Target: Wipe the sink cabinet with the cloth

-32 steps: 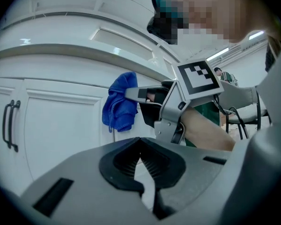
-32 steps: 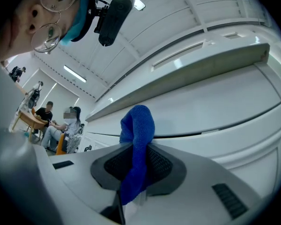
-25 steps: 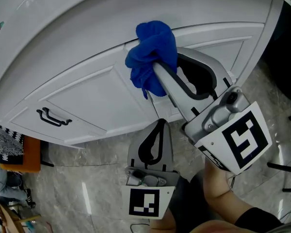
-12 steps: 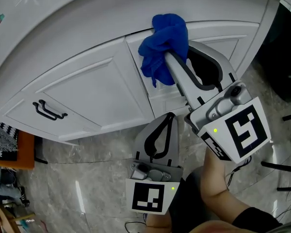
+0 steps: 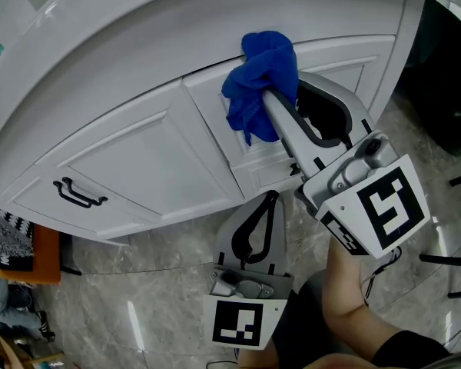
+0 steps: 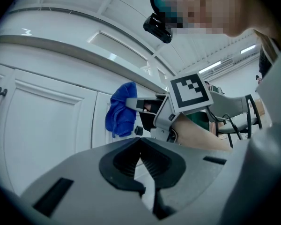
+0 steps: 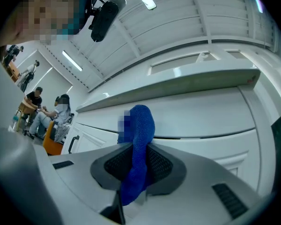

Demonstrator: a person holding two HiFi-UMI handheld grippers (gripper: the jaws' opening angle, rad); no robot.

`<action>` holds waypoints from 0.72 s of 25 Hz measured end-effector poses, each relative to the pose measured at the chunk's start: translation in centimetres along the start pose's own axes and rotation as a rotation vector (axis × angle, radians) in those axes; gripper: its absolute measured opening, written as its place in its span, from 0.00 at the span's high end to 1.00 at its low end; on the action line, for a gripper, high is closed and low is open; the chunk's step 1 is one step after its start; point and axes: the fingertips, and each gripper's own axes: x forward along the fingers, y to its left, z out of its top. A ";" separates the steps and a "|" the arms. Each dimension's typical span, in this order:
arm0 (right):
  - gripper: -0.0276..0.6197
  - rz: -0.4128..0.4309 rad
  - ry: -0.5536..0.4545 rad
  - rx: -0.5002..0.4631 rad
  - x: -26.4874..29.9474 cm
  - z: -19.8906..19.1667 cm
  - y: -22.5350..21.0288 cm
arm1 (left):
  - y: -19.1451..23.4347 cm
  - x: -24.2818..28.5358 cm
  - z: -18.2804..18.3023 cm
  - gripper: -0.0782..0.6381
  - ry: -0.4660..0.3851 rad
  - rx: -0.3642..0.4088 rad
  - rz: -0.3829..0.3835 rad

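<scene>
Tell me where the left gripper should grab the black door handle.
Grip the handle mid-bar, coming square at the door from the front. It is a slim upright bar standing off the door, ends bent in, so likely only the middle has room behind. The left gripper is shut and empty: open first, one jaw each side.

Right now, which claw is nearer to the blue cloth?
Right. The right claw is shut on the blue cloth; the left claw hangs apart below it, shut, empty.
</scene>
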 end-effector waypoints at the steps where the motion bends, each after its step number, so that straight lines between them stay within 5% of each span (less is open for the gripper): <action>1: 0.83 -0.001 -0.002 0.005 -0.1 0.0 -0.1 | 0.0 0.0 0.0 0.88 0.000 -0.001 -0.001; 18: 0.83 -0.028 0.000 0.009 -0.5 0.1 -1.0 | 0.1 0.0 -0.1 0.88 0.004 -0.004 -0.001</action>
